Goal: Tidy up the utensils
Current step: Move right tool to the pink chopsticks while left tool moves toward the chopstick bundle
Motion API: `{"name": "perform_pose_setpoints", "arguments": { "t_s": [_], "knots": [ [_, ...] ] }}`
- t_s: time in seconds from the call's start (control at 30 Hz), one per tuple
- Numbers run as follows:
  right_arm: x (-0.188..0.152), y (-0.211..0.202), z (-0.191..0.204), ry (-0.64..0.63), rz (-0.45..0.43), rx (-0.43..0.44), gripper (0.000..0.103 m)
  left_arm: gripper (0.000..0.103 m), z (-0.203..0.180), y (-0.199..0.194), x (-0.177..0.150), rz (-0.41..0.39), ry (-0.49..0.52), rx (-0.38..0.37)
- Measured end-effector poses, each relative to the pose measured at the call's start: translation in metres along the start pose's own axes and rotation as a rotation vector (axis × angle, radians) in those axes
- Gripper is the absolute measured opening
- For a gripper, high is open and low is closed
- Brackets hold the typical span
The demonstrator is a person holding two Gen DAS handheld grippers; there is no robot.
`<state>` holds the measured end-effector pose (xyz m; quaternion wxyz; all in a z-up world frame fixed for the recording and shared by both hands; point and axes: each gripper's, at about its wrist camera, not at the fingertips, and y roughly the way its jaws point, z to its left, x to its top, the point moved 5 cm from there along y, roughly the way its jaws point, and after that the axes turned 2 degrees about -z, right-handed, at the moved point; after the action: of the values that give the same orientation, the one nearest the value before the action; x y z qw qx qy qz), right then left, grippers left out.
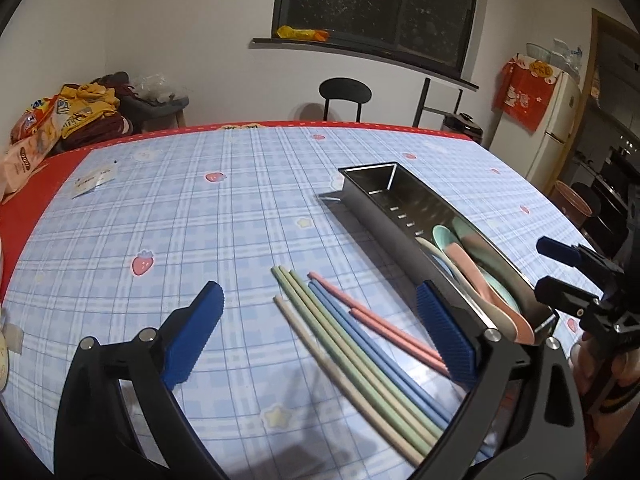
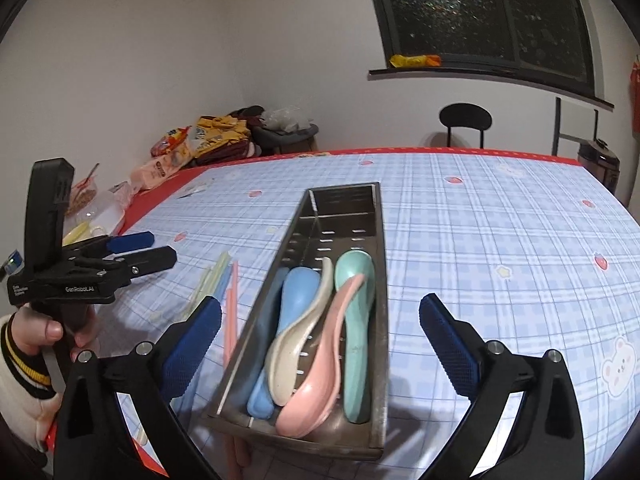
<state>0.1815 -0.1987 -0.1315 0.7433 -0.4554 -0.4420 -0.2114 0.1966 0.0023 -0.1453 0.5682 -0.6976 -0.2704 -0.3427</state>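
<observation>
A long, narrow metal tray (image 2: 378, 300) with shiny walls and a slotted floor sits on a table (image 1: 180, 220) covered by a smooth blue plaid cloth printed with strawberries and stars, edged in red. A thin divider closes off a small compartment at the tray's far end. In the large near compartment lie four matte, rounded spoons (image 2: 320, 328): blue, cream, pink and mint, piled lengthwise and overlapping.

Beside the tray, flat on the cloth, lie slim round chopsticks (image 1: 360, 332) in cream, green, blue and pink, roughly parallel and fanned a little at their tips.

The left gripper (image 1: 320, 332) hangs above the chopsticks with its ribbed blue pads (image 1: 196, 336) spread wide on either side of them, gripping nothing. The right gripper (image 2: 320, 350) hangs over the near end of the tray, its knurled blue pads (image 2: 448, 348) wide apart on both sides of the tray, empty as well. A hand (image 2: 44, 332) in a striped cuff holds the left gripper's black handle.
</observation>
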Motion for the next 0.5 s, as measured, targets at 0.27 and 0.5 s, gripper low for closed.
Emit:
{"name": "perform_pose_setpoints", "arguments": {
  "t_s": [0.27,0.5],
  "knots": [
    [0.003,-0.005,0.012,-0.053,-0.037,0.029,0.097,0.095,-0.005,-0.008,-0.014,0.027,0.025,-0.028],
    [0.009,-0.025,0.013,-0.06,-0.101,0.003,0.095,0.095,-0.011,-0.023,-0.025,0.013,0.04,-0.026]
  ]
}}
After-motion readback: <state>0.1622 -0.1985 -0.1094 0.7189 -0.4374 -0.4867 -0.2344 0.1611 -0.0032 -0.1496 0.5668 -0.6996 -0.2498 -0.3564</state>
